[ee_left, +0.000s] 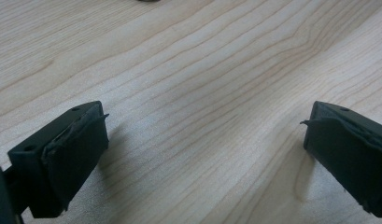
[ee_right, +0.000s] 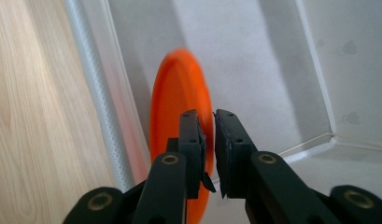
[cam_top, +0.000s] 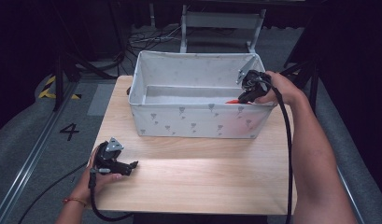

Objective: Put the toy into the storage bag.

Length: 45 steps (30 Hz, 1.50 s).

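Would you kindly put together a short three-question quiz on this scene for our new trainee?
1. True or false: the right gripper is shut on the rim of the round orange plastic disc.
2. Multiple choice: the left gripper is (a) shut on a cup, (b) open above the light wooden table, (c) inside the bin.
3. Short answer: where does the orange disc hang?

Key
1. True; the jaws pinch its edge.
2. b; its jaws stand wide apart with nothing between them.
3. On edge inside the white fabric storage bin, close to the bin's wall at the person's right end.
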Available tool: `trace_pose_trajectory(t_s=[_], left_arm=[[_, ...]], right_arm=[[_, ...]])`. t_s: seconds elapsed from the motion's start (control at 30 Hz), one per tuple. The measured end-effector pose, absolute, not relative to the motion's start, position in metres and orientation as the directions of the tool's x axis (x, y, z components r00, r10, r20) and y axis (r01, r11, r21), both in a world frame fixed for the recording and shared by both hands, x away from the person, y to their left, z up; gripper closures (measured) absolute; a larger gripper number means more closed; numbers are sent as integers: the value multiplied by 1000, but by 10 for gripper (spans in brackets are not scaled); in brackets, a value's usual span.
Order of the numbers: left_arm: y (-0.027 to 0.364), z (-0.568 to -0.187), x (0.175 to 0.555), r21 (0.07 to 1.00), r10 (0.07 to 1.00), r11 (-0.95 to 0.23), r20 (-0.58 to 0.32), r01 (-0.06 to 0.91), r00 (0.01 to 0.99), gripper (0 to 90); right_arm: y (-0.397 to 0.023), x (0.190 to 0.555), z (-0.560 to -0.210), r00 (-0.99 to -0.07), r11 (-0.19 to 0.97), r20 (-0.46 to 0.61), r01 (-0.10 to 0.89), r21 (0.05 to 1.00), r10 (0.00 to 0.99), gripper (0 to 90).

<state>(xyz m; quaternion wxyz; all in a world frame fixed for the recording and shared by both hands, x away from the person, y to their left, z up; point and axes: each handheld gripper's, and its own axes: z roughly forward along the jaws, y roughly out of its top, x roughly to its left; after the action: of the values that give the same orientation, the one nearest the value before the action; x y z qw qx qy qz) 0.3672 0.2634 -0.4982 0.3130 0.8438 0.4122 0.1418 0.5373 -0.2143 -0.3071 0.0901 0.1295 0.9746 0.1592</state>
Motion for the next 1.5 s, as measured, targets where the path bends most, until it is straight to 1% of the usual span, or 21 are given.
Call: trace_pose_trajectory(t_s=[0.03, 0.07, 0.1, 0.13, 0.2, 0.23, 0.27, 0.37, 0.4, 0.43, 0.5, 0.53, 0.57, 0.63, 0.67, 0.77, 0.83, 0.9, 1.07, 1.17, 1.5], left_arm=[[263, -498, 367, 645, 784, -465, -18, 606, 621, 2], [263, -498, 367, 645, 784, -465, -19, 607, 621, 2], [263, -498, 367, 645, 784, -465, -19, 607, 621, 2], [263, -498, 367, 645, 784, -465, -18, 606, 621, 2], [263, -498, 367, 645, 784, -465, -19, 606, 621, 2], [263, -498, 367, 645, 784, -465, -18, 606, 621, 2], [263, -498, 367, 645, 784, -465, -18, 606, 621, 2], [263, -498, 367, 645, 784, -465, -18, 606, 621, 2], [263, -498, 367, 645, 784, -465, -18, 606, 621, 2], [263, -498, 367, 645, 784, -465, -18, 606, 621, 2], [263, -498, 367, 645, 784, -465, -18, 606, 621, 2], [263, -498, 367, 645, 784, -465, -18, 606, 621, 2], [263, -498, 367, 645, 784, -465, -19, 606, 621, 2], [263, -498, 367, 645, 784, -465, -19, 607, 621, 2], [263, -498, 367, 645, 784, -465, -18, 606, 621, 2], [263, -498, 367, 645, 784, -465, -18, 606, 621, 2], [263, -498, 367, 645, 784, -465, -18, 606, 621, 2], [263, -498, 367, 645, 784, -465, -18, 606, 621, 2], [263, -498, 367, 645, 784, -465, -18, 606, 621, 2], [263, -498, 367, 645, 784, -465, -18, 606, 621, 2], [263, -498, 367, 645, 784, -465, -18, 606, 621, 2]], right_arm=[[-216, 537, -306, -948, 905, -133, 227, 359, 290, 786], [-218, 538, -304, -944, 891, -135, 226, 394, 300, 794], [-220, 538, -302, -944, 879, -130, 225, 421, 304, 781], [-221, 536, -300, -943, 873, -131, 222, 435, 305, 752], [-222, 535, -298, -935, 852, -137, 229, 471, 327, 743], [-223, 534, -298, -936, 848, -136, 225, 481, 326, 715], [-223, 534, -298, -936, 848, -136, 225, 481, 326, 715], [-225, 533, -296, -914, 821, -152, 252, 513, 376, 617], [-225, 532, -296, -905, 807, -156, 262, 530, 396, 597], [-226, 531, -295, -900, 779, -140, 270, 567, 414, 562], [-226, 529, -295, -885, 762, -147, 283, 583, 442, 505], [-226, 529, -295, -885, 762, -147, 283, 583, 442, 505], [-226, 528, -295, -879, 752, -145, 291, 591, 454, 485], [-226, 525, -295, -866, 730, -146, 299, 614, 478, 402], [-226, 524, -295, -855, 721, -152, 307, 622, 496, 384], [-231, 519, -294, -830, 664, -129, 330, 670, 543, 293], [-233, 514, -294, -802, 641, -139, 344, 686, 580, 255], [-236, 509, -295, -777, 624, -155, 351, 698, 610, 245], [-242, 498, -294, -745, 583, -154, 357, 730, 649, 227], [-245, 491, -293, -713, 572, -178, 361, 736, 679, 218], [-257, 468, -287, -681, 545, -192, 350, 762, 707, 227]])
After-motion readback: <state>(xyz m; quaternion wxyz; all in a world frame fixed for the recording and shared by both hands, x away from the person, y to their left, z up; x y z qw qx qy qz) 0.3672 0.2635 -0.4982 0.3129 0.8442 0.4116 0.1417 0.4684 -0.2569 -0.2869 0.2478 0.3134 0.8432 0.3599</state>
